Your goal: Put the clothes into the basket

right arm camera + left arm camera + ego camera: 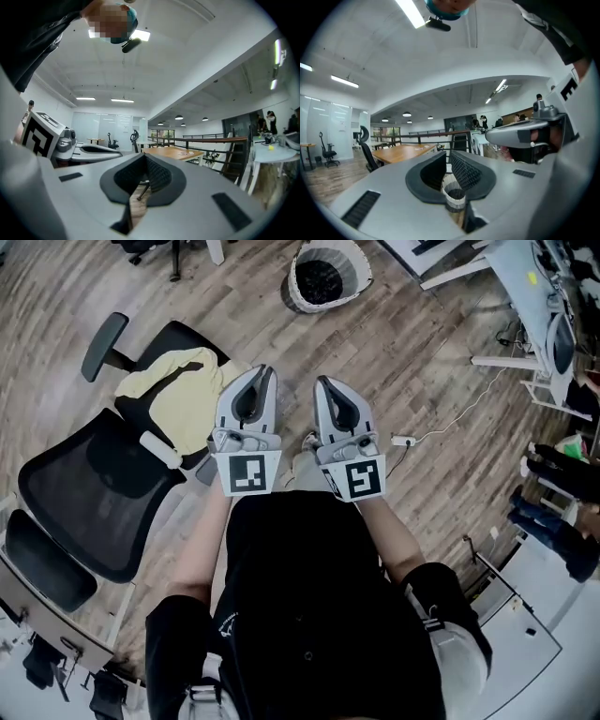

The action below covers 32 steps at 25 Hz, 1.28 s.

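Head view: left gripper (264, 374) and right gripper (322, 383) point forward side by side, jaws closed, empty.

We see a pale yellow garment (178, 390) on an office chair (89, 488) of black mesh. The basket (302, 302) is white weave with a dark inside. The floor (431, 362) shows grey-brown wood planks. Our left gripper (263, 371) and right gripper (324, 382) have light grey shells with black, finely textured pads (464, 171). Each marker cube (249, 472) carries black-and-white square patterns. Our top (300, 596) is black. A white cable (450, 423) crosses the planks.
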{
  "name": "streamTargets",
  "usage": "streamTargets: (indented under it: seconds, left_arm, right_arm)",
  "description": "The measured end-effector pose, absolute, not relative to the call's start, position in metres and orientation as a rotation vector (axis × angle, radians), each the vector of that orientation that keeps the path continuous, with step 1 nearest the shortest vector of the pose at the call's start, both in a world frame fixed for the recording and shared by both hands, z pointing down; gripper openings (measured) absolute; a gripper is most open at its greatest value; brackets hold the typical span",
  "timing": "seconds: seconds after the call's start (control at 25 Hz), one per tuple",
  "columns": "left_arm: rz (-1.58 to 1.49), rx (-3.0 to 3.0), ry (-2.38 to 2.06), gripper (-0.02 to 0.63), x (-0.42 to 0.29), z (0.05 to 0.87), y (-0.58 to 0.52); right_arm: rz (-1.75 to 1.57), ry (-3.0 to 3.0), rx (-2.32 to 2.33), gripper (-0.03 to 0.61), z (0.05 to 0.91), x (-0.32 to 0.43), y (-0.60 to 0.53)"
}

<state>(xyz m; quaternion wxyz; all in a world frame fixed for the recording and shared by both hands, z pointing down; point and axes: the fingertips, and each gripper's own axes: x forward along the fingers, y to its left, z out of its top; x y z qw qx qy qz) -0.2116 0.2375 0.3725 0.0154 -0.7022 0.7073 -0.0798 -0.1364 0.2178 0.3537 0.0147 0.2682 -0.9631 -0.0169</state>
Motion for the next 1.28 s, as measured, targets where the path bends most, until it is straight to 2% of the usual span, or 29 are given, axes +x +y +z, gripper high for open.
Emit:
streamTargets:
  seconds: [0.32, 0.48, 0.8, 1.28]
  left_arm:
    - [-0.559, -2.322, 2.384, 0.054, -0.274, 0.503, 0.263]
    - [-0.716, -2.348, 2.507, 0.132, -0.289, 0.574, 0.276]
    - [-0.966, -2.379, 2.695, 0.169, -0.321, 0.692, 0.292]
    - [-1.349, -2.472, 2.938, 0.279, -0.336, 0.853, 0.332]
  right_arm:
    - [0.028, -2.933, 0.743, 0.008, 0.414, -0.195, 0.239]
    - [0.093, -2.902, 0.654, 0.008, 0.451, -0.211, 0.25]
    - [0.21, -2.858, 0.529, 0.008, 0.513, -0.238, 0.261]
    - [0.3, -2.776, 0.608, 0.008, 0.579, -0.23, 0.25]
